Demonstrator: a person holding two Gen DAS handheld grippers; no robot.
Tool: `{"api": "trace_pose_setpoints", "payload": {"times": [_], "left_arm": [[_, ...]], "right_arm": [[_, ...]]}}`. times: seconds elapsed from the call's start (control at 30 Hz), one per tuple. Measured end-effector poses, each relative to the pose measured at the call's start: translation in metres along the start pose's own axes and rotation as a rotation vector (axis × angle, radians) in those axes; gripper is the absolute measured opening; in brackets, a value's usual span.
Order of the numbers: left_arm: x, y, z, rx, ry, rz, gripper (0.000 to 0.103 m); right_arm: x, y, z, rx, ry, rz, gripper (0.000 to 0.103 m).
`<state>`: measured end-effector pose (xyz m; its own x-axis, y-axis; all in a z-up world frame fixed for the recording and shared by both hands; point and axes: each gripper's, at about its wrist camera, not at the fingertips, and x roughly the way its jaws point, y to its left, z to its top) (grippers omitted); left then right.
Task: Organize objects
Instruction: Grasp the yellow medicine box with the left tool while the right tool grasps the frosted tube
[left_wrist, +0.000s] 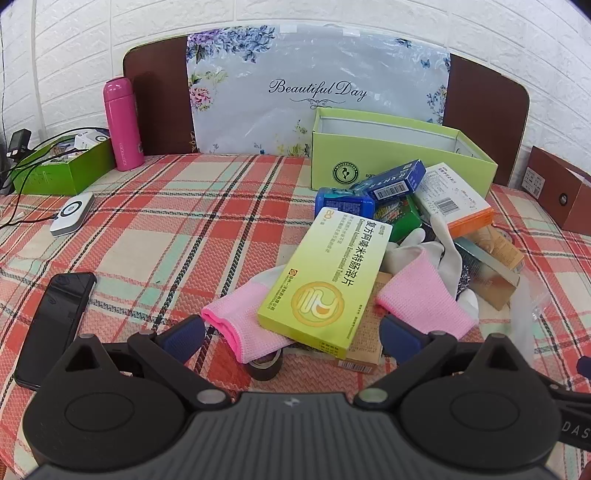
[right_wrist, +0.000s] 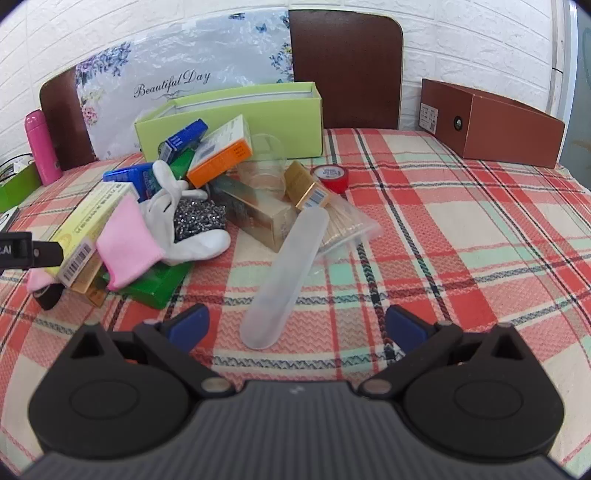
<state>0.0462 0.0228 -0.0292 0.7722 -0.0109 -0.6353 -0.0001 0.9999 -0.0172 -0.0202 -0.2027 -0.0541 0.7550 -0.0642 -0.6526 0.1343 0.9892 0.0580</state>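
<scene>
A heap of objects lies on the plaid tablecloth in front of an open light-green box, which also shows in the right wrist view. A yellow-green medicine box lies on top of pink-cuffed white gloves and a roll of dark tape. My left gripper is open, just in front of the yellow-green box. My right gripper is open and empty, its fingers either side of the near end of a frosted plastic case. Blue, orange and gold boxes and a steel scourer lie in the heap.
A pink bottle, a dark-green box with cables, a white device and a black phone sit on the left. A brown box stands at the back right. Red tape and a bag of toothpicks lie near the heap.
</scene>
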Motion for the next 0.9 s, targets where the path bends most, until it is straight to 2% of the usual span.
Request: {"api": "trace_pose_setpoints", "payload": {"times": [0.53,0.73,0.83,0.9], "left_arm": [[0.012,0.005,-0.001,-0.003,0.025,-0.004,0.103],[0.019,0.011,0.011,0.002,0.013,-0.052,0.103],[0.030,0.002,0.021,0.050,0.022,-0.126,0.103],[0.041,-0.004,0.024,0.081,0.031,-0.142,0.103]], "right_arm": [[0.012,-0.001,-0.001,0.006,0.028,0.002,0.103],[0.018,0.001,0.001,-0.005,0.028,0.019,0.103],[0.023,0.006,0.005,-0.024,0.023,0.036,0.103],[0.029,0.012,0.009,-0.048,0.011,0.043,0.103]]}}
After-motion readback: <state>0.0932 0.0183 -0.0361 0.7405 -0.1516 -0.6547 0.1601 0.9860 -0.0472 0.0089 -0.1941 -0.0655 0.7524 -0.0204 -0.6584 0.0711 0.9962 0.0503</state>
